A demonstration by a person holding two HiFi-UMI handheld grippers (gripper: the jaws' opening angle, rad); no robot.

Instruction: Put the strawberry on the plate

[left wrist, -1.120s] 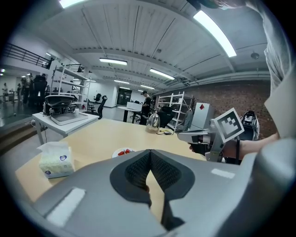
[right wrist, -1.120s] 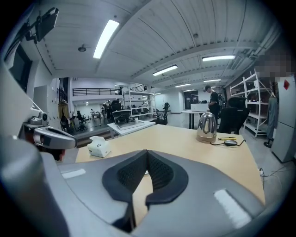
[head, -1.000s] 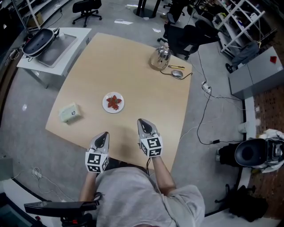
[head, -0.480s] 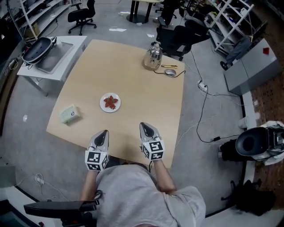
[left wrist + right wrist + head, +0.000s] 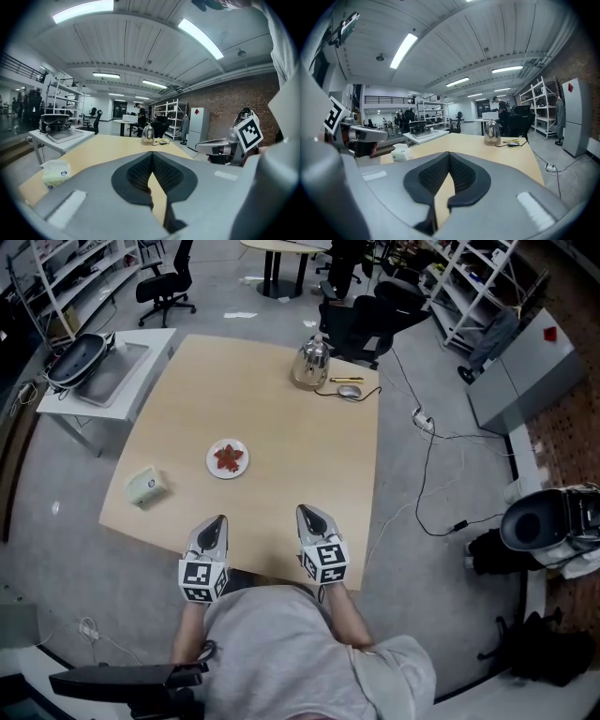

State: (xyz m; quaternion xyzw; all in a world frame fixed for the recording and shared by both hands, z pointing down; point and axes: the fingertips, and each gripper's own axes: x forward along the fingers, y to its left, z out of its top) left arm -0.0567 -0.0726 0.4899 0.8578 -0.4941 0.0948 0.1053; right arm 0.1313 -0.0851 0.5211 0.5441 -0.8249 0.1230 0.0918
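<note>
Both grippers have drawn back from the plate toward the near edge of the table (image 5: 281, 446), the right one farther than the left, so the gap between their tips and the plate is wider than a second ago. The plate (image 5: 227, 458) itself has not shifted on the table. The strawberry (image 5: 228, 459) lies on the plate, roughly at its centre, so the task reads as already done.

From the left gripper (image 5: 216, 521) the strawberry sits at about 12 o'clock. From the right gripper (image 5: 307, 513) it sits at about 10 o'clock and farther off. The left gripper is therefore the nearer of the two, and both are well apart from the plate. The fruit is too small in the head view to give its long axis.

Each gripper view shows its own jaws closed, with the ribbed pads meeting at the tips. Only bare tabletop shows through the slit behind the pads, and neither gripper holds or touches anything. Any further move would probably be a withdrawal, not a grasp.
</note>
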